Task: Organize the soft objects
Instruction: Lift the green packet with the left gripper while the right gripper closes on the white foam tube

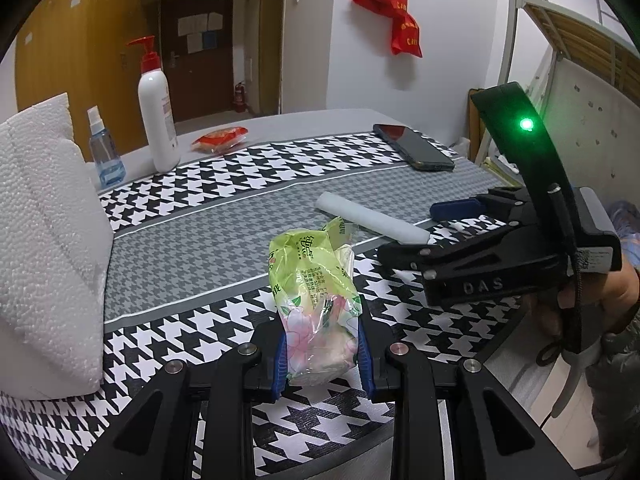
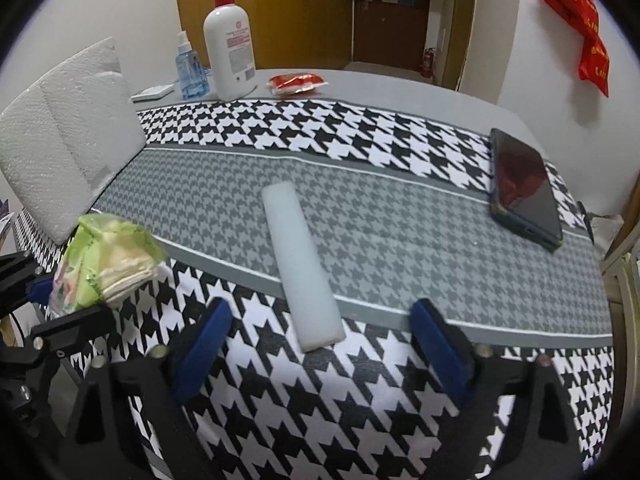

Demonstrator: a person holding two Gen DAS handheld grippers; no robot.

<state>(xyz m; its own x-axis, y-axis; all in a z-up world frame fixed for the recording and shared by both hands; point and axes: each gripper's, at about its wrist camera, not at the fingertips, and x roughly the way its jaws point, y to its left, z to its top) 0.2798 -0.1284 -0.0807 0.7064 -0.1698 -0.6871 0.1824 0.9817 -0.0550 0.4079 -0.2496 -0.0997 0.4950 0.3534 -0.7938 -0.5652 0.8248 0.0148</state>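
Note:
My left gripper (image 1: 322,354) is shut on a green tissue pack (image 1: 316,292), holding its near end just above the houndstooth cloth (image 1: 224,160). The pack also shows at the left in the right wrist view (image 2: 108,260). A white foam bar (image 2: 302,264) lies on the cloth, its near end between the blue pads of my open right gripper (image 2: 320,336), apart from both. In the left wrist view the right gripper (image 1: 444,224) is at the foam bar's (image 1: 370,218) right end. A white foam block (image 1: 44,240) stands at the left, also in the right wrist view (image 2: 64,136).
A black phone (image 2: 524,188) lies at the right. A white pump bottle (image 2: 230,40), a blue spray bottle (image 2: 192,68) and a red snack packet (image 2: 296,82) stand at the table's far side. The table edge is close below both grippers.

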